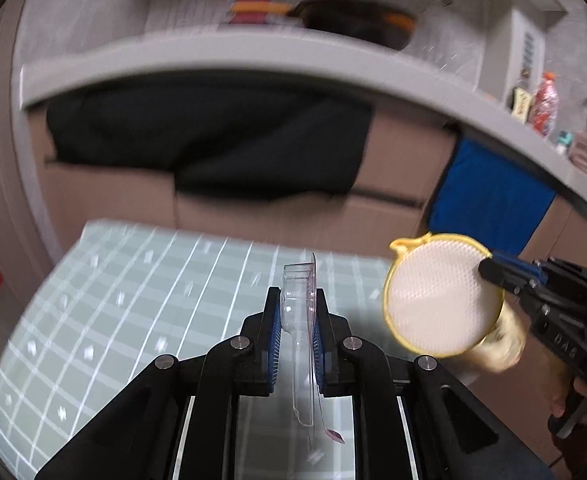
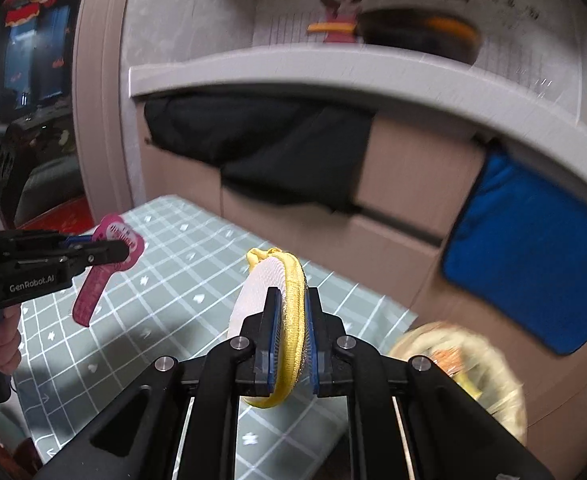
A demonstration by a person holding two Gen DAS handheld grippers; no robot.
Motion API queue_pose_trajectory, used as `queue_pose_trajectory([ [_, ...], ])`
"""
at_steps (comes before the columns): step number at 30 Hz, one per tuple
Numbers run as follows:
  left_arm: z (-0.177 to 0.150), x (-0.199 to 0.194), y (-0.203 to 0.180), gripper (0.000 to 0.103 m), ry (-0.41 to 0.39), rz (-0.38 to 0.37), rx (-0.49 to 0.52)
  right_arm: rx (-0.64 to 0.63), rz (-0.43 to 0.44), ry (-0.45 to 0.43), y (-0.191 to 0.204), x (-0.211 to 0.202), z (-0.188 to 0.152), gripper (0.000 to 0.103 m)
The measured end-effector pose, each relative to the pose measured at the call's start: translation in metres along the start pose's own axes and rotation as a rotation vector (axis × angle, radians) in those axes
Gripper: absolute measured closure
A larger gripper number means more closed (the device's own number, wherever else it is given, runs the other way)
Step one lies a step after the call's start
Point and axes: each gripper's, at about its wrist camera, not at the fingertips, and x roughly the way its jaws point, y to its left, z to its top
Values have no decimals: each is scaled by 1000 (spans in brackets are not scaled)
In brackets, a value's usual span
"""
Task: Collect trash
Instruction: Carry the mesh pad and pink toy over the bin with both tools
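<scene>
While both my grippers hang above the green grid mat [image 1: 113, 304], I count two pieces of trash, one in each. My left gripper [image 1: 297, 320] is nearly closed, pinching one clear plastic blister pack [image 1: 299, 300] with a pink card back, edge-on. At three o'clock from it, my right gripper [image 2: 291, 320] is clamped tight on one round yellow-rimmed mesh pad [image 2: 281, 300]. One woven basket [image 2: 465, 364] sits blurred at its four o'clock.

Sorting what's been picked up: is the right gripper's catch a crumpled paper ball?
No, the right gripper pinches a round yellow-rimmed mesh pad edge-on between its fingers.
</scene>
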Motion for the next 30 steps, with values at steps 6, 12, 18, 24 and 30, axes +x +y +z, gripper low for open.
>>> queue_pose_trajectory([
  [6, 45, -15, -59, 89, -158, -32, 71, -3, -77, -101, -35, -40, 20, 93],
  [12, 61, -6, -110, 89, -196, -89, 107, 38, -156, -163, -82, -76, 23, 93],
  [18, 58, 21, -165, 89, -146, -190, 111, 56, -231, -174, -121, -96, 8, 93],
  [24, 44, 62, -209, 89, -56, -264, 109, 112, -274, -156, -158, -103, -16, 93],
  [30, 21, 108, -239, 89, 49, -320, 107, 180, -281, -100, -190, -88, -46, 93],
])
